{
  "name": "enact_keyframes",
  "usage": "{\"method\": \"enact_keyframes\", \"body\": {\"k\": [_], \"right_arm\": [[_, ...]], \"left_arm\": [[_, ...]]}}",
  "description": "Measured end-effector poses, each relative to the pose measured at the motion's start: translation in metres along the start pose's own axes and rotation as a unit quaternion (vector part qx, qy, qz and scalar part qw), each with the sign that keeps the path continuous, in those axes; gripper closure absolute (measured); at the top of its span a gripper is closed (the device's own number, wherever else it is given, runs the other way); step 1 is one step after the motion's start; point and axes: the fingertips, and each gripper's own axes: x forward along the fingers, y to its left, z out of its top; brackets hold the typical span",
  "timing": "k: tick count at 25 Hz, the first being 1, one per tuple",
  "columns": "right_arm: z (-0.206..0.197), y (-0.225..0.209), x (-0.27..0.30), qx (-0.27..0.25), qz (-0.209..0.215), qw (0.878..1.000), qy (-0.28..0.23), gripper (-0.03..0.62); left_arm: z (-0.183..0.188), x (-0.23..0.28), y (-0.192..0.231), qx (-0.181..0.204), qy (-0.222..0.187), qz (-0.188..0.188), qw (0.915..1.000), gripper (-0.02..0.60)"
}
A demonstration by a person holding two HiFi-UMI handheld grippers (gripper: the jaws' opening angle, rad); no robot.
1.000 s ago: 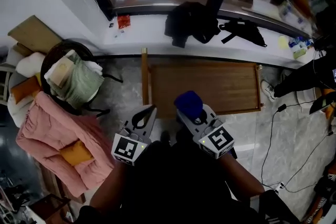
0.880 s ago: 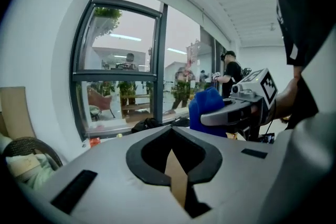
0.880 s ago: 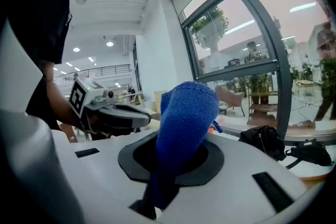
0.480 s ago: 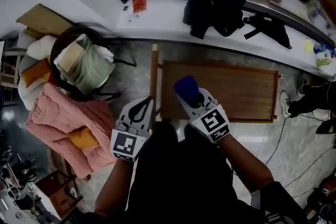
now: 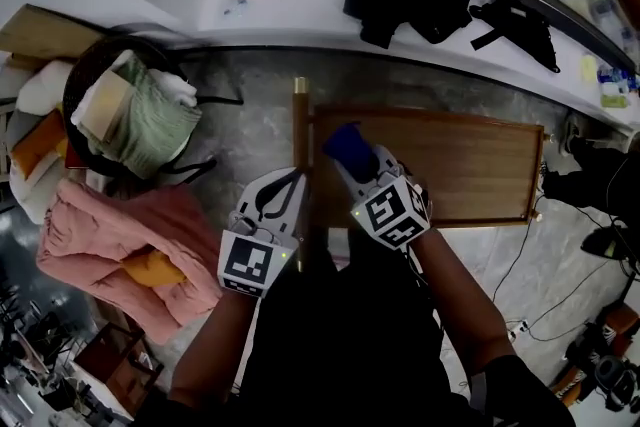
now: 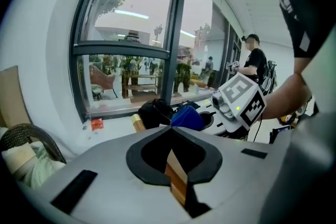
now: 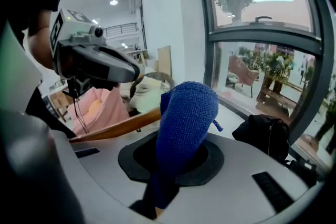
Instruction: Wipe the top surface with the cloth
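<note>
Right gripper: jaws clamped on blue knitted cloth, above left end of brown rectangular wooden table top. Left gripper: jaws closed together, holding nothing, near table's left edge.

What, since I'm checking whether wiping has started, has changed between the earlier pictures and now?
The right gripper carried the blue cloth forward over the wooden top's left end; the left gripper edged up beside its left rail. Unchanged: right stays shut on the cloth, left shut, empty.
</note>
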Motion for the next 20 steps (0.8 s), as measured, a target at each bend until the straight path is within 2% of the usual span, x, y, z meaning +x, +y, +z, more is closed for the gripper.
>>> {"method": "enact_keyframes", "body": {"k": [5,8,10,12,14,16,18,20], "right_arm": [[-0.021,-0.019,0.044,-0.076,-0.012,0.994,0.072,0.546],[-0.037,-0.031,0.061,-0.060,-0.002,0.993,0.100,0.546],[-0.040,-0.040,0.066,-0.071,-0.012,0.991,0.115,0.546],[-0.041,-0.046,0.073,-0.111,-0.025,0.984,0.136,0.546],[-0.044,-0.049,0.083,-0.155,-0.029,0.974,0.163,0.546],[-0.052,-0.050,0.091,-0.190,-0.026,0.962,0.192,0.546],[-0.064,-0.048,0.097,-0.204,-0.019,0.954,0.219,0.546],[-0.077,-0.043,0.103,-0.191,-0.010,0.951,0.242,0.546]], "left_arm": [[-0.009,0.010,0.022,-0.001,0.012,-0.010,0.9999,0.572],[-0.012,0.015,0.036,-0.007,0.011,-0.012,0.9999,0.572],[-0.019,0.015,0.041,-0.015,0.018,-0.016,0.9996,0.572],[-0.025,0.015,0.045,-0.019,0.027,-0.020,0.9993,0.572],[-0.030,0.013,0.048,-0.012,0.034,-0.023,0.9991,0.572],[-0.034,0.012,0.046,-0.022,0.035,-0.028,0.9987,0.572],[-0.034,0.010,0.046,-0.045,0.030,-0.030,0.9981,0.572],[-0.031,0.009,0.048,-0.063,0.023,-0.029,0.9973,0.572]]}}
